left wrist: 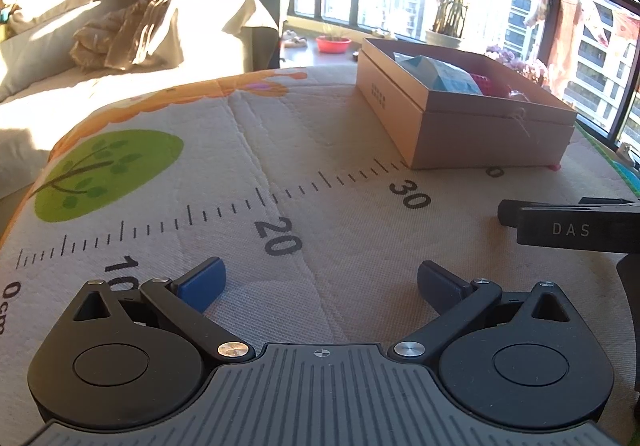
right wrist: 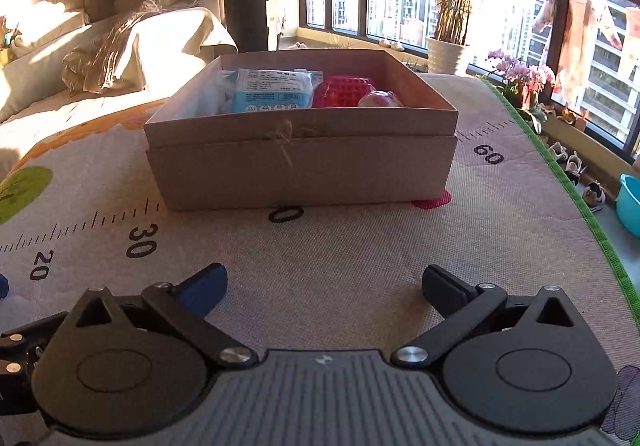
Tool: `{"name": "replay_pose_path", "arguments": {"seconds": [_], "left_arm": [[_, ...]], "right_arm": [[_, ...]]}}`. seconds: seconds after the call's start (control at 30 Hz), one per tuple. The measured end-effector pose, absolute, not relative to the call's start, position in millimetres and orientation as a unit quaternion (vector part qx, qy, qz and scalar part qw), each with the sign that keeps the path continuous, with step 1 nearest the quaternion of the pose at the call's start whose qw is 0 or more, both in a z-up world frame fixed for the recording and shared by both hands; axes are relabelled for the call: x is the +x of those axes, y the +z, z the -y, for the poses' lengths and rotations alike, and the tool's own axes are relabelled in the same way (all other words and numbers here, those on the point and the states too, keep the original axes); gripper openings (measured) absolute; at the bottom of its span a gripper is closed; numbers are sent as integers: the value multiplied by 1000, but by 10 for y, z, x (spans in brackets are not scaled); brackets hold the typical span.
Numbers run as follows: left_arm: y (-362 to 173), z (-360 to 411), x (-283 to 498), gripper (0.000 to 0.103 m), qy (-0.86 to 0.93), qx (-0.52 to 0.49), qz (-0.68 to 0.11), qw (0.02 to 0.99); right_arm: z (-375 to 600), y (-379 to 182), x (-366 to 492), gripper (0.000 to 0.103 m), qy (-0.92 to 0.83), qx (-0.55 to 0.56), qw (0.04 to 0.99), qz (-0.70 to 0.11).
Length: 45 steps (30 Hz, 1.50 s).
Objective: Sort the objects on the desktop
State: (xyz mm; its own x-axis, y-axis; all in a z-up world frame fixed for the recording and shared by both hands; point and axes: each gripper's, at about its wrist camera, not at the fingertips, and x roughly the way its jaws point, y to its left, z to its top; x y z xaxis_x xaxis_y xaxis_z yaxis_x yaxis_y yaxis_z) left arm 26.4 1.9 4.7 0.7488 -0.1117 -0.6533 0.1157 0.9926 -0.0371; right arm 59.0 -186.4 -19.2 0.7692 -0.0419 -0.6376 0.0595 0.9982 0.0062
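Cardboard box (right wrist: 300,170) (already filled) ahead of the empty right claw (right wrist: 322,286)

An open brown box (right wrist: 300,162) sits far on the mat, holding a blue packet (right wrist: 272,91), red item (right wrist: 344,91) and pink ball (right wrist: 378,100).

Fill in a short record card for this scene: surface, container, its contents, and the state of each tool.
surface: beige quilted mat printed with a ruler scale and a green tree
container: open brown cardboard box, standing on the mat
contents: light blue plastic packet, red gridded plastic item, pink and white rounded item
loose items on mat: none visible
left tool: open, empty, low over the mat
right tool: open, empty, facing the box
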Motion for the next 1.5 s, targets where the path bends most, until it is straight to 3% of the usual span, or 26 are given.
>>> {"name": "replay_pose_path", "arguments": {"seconds": [1.5], "left_arm": [[50, -63, 279, 103, -64, -8, -346, 936]], "right_arm": [[1867, -190, 588, 103, -27, 13, 940, -339]]}}
